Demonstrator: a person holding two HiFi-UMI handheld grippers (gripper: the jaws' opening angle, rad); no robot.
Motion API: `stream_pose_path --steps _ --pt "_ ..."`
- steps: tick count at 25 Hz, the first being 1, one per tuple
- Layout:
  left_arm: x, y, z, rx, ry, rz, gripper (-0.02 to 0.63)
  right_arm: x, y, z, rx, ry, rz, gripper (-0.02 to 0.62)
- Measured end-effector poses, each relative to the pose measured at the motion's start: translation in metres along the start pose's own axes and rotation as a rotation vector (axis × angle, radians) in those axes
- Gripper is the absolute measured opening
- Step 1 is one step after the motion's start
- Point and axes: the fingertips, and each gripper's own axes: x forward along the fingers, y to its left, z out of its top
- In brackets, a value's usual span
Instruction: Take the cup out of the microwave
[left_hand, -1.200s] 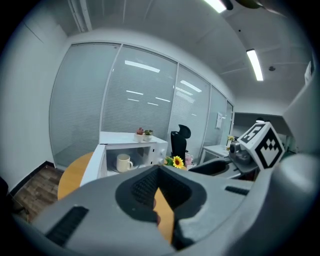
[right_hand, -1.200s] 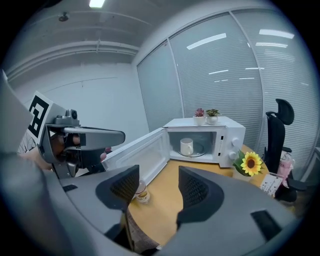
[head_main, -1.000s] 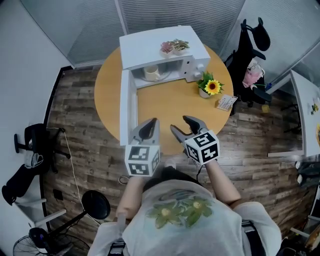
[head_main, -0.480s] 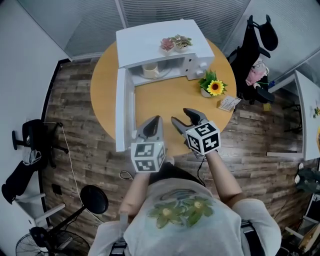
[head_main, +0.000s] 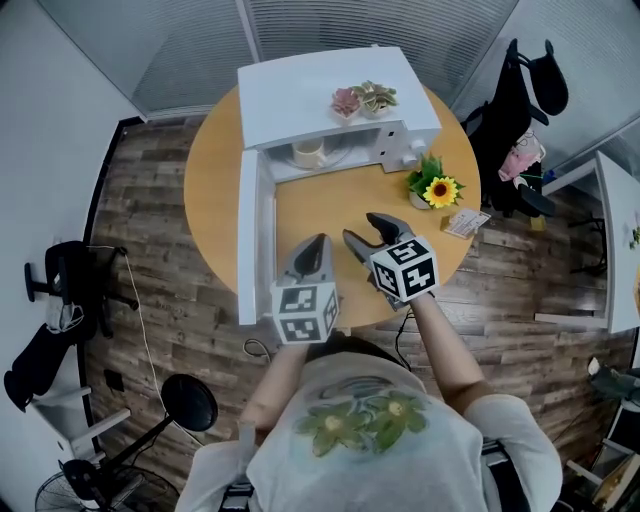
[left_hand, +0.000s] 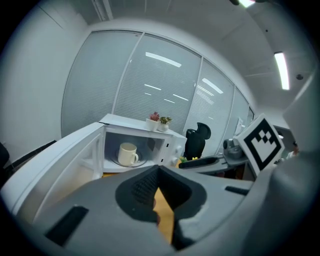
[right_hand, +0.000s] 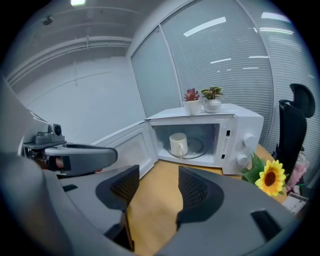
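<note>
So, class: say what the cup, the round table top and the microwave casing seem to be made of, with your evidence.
Cup: probably glazed ceramic; cream, smooth, thick-walled, slight sheen.
Table top: wood or wood-look laminate; even orange-tan, smooth, no grain discernible.
Microwave casing: painted metal or plastic, can't tell which; flat, uniform white.

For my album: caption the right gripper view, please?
Open right gripper faces a cream handled cup inside the open white microwave.
</note>
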Motion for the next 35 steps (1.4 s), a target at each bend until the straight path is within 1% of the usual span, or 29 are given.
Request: stream_pose_path --steps 11,19,29,35 --pt "0.034 0.030 0.006 -0.014 0.034 -0.005 0.003 0.051 -0.027 0.027 -0.008 0.010 0.013 0.239" --pt "0.052 0.043 0.011 -0.036 0.054 -0.010 0.003 0.090 -0.042 0.039 -0.046 0.035 0.022 0.239" --pt "0.067 0.050 0.007 -0.051 0.086 -0.018 0.003 0.137 -0.057 0.056 -0.110 0.040 -0.001 0.239" --pt "0.074 0.054 0.008 -0.055 0.098 -0.021 0.003 0.160 -0.067 0.063 -0.134 0.063 -0.009 0.239"
